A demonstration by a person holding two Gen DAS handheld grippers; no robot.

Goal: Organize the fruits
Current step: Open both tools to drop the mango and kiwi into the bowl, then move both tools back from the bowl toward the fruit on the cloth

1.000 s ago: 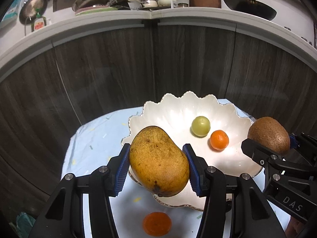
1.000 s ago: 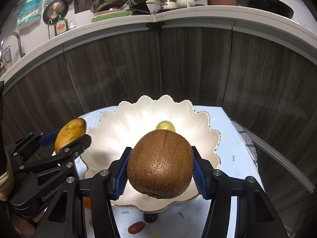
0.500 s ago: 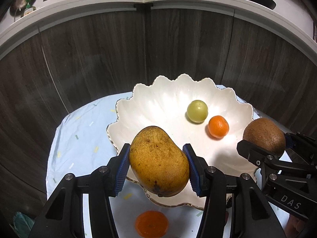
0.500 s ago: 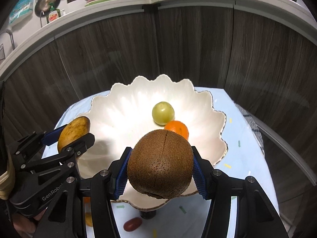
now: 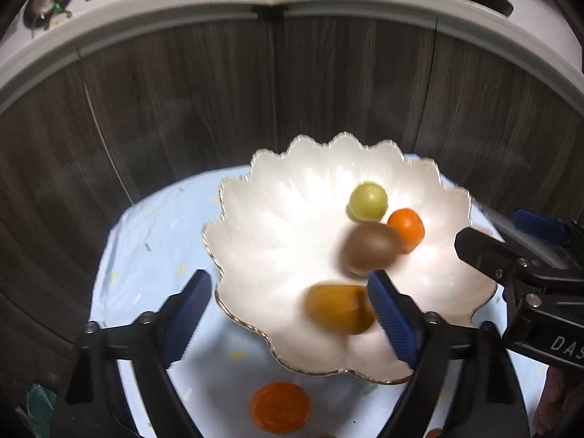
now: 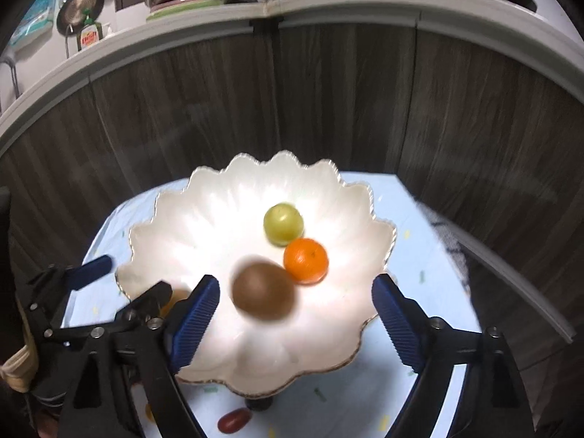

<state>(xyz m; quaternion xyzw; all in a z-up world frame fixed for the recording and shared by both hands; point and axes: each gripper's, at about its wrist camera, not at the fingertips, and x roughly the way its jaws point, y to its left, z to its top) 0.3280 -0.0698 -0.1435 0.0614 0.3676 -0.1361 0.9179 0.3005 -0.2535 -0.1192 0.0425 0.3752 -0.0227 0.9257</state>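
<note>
We see the left gripper (image 5: 290,315) with jaws just sprung wide, pads touching nothing; the mango (image 5: 339,308) (yellow-brown, motion-blurred) lies between them in the scalloped white bowl (image 5: 277,219). To its right, the right gripper (image 6: 295,319), jaws likewise just opened, has the blurred brown kiwi (image 6: 263,291) loose between them, touching the orange tangerine (image 6: 306,261).

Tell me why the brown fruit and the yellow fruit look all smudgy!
Left wrist view: the mango and brown fruit smear from motion blur, having left the opening jaws, while the green fruit stays sharper. Right wrist view: the brown fruit blurs too, the orange looks crisp, and the counter edge bends from fisheye distortion.
</note>
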